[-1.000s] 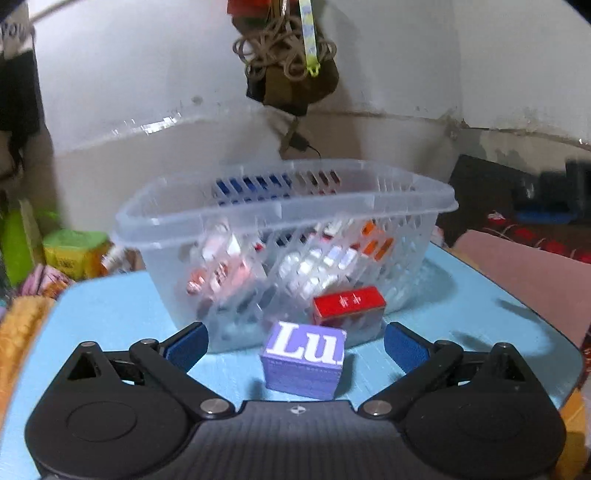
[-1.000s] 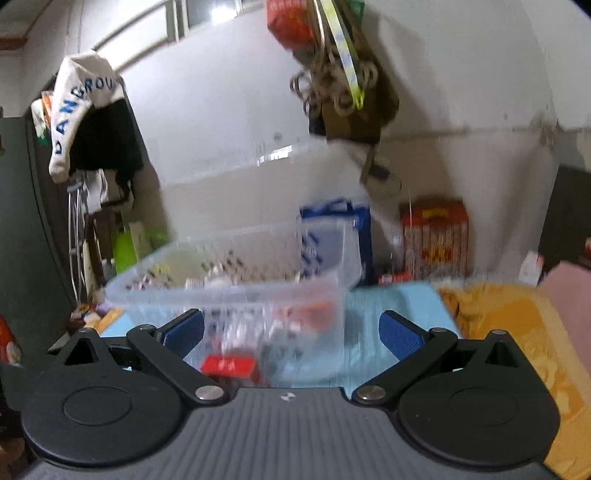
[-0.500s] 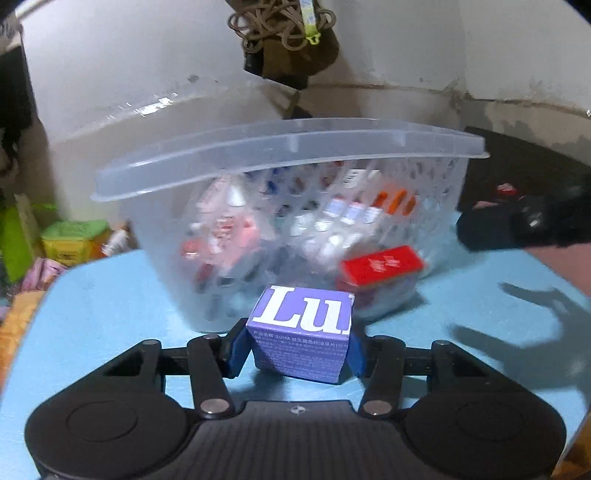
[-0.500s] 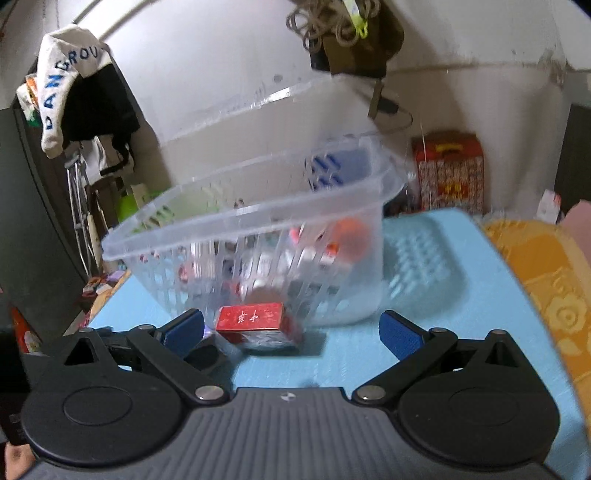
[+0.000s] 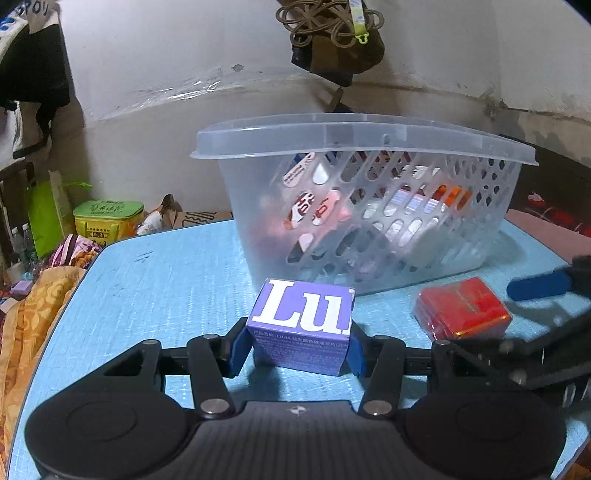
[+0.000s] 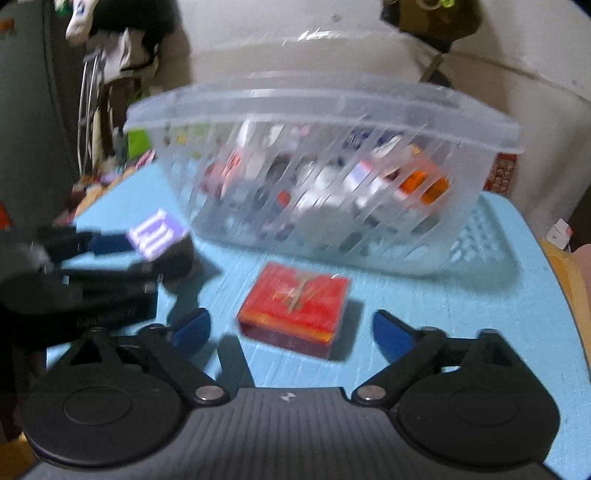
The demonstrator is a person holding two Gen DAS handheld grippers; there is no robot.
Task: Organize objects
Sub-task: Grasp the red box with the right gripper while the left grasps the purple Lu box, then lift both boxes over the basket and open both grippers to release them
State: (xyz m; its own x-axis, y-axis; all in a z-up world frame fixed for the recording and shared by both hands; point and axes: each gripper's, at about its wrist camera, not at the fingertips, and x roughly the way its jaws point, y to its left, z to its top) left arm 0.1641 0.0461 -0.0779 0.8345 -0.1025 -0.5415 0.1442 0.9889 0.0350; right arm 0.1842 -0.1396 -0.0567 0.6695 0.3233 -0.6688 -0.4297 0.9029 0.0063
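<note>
Purple box (image 5: 301,325) clamped between the blue pads (image 5: 236,349) of the left claw (image 5: 297,350), white "Lu" lettering on top, just in front of the basket (image 5: 369,147). Whether resting on the tabletop (image 5: 166,277) or lifted slightly off it, cannot tell. Seen again, blurred, at the left of the right wrist view: purple box (image 6: 157,236) held in the left claw (image 6: 122,243).

Red box (image 5: 461,314) flat on the tabletop to the right of the purple one, apart from it and near the basket's front wall. In the right wrist view, red box (image 6: 295,308) lying ahead of the right claw (image 6: 291,330), roughly centred between its pads (image 6: 391,336), touched by neither. Right claw spread wide, nothing in it; one blue pad of the right claw (image 5: 535,288) visible at the right edge of the left wrist view, beside the red box.

Clear perforated basket (image 6: 332,110) standing on the light blue tabletop (image 6: 461,302) behind both boxes, filled with small packets and boxes, orange and white among them, details blurred.

Beyond the tabletop's left edge: yellow patterned cloth (image 5: 33,314), a green tin (image 5: 107,218). On the wall above, a hanging bundle of cord (image 5: 328,26).
</note>
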